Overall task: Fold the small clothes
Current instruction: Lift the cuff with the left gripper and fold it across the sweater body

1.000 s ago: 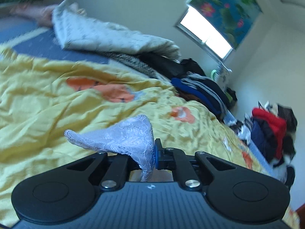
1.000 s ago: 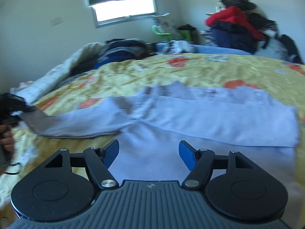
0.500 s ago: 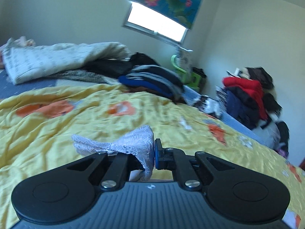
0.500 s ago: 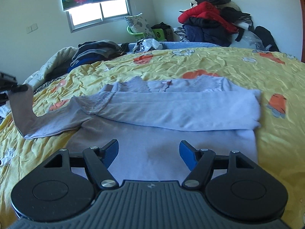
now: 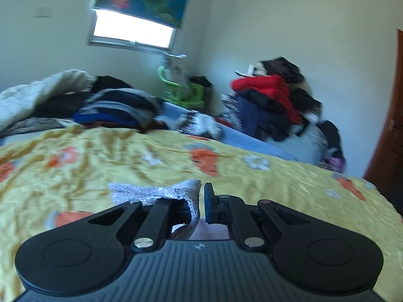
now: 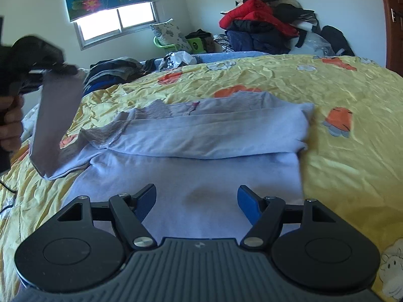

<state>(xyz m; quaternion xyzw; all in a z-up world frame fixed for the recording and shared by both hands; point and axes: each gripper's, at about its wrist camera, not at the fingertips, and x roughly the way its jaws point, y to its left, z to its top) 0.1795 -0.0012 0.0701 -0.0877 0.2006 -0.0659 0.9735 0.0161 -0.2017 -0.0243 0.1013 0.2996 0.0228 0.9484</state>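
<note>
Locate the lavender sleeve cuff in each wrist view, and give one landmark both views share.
Left wrist: the sleeve cuff sits low at centre, its lacy end pinched in the shut left gripper.
Right wrist: the sleeve hangs at the far left, lifted off the yellow bedspread by the left gripper.
Shared landmark: the red jacket on the clothes pile by the wall.

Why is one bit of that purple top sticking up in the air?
That is its sleeve, lifted off the yellow bedspread because the left gripper is pinching the lacy cuff. The rest of the top lies flat and half folded.
</note>
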